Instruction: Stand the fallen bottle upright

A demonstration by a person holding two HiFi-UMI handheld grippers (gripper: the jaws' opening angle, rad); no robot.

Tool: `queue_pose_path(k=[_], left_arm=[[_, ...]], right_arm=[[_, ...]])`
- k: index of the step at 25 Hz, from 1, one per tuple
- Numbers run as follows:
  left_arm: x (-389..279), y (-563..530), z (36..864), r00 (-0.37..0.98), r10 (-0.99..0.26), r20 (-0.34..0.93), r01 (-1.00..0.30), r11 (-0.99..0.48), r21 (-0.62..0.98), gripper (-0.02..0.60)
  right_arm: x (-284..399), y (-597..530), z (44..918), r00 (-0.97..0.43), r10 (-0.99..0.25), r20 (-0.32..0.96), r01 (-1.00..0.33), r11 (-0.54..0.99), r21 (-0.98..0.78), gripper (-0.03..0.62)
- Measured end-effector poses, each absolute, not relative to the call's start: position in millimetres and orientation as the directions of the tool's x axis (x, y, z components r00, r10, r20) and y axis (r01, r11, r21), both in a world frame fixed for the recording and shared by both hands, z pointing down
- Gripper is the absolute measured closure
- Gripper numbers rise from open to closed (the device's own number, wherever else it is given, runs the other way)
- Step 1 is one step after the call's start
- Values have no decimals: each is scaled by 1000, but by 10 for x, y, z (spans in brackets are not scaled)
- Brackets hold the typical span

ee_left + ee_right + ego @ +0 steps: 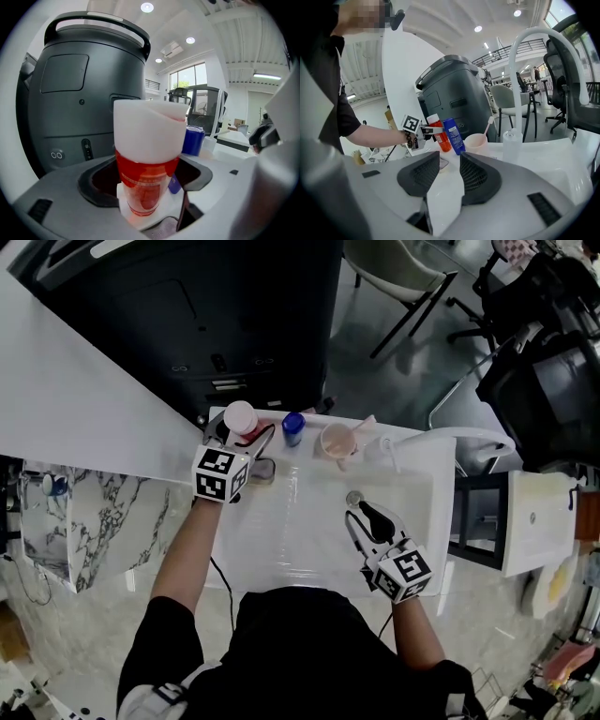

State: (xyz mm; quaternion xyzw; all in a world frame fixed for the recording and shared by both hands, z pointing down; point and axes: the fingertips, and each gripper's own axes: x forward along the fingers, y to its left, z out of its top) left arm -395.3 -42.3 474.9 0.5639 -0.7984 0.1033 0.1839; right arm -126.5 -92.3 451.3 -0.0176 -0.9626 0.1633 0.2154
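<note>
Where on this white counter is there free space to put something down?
The middle of the white counter, left of the right gripper, is bare. The back edge is crowded: red bottle, blue bottle, pink cup, faucet.

Blue bottle point(293, 427) stands upright at the tabletop's point(281, 549) far edge. Pink cup point(336, 441) just beside it, toothbrush point(362, 425) inside. White faucet point(469, 434) at right. Dark grey appliance point(216, 324) behind.
</note>
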Motion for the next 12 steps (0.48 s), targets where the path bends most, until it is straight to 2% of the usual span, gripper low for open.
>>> queue_pose_path(k=[12], left_arm=[[-3865,-10,4406,-376,-851,366,-915,403,-2,215]], right_arm=[[-1199,-859,4328,-928,108,357,0,957,-292,447]])
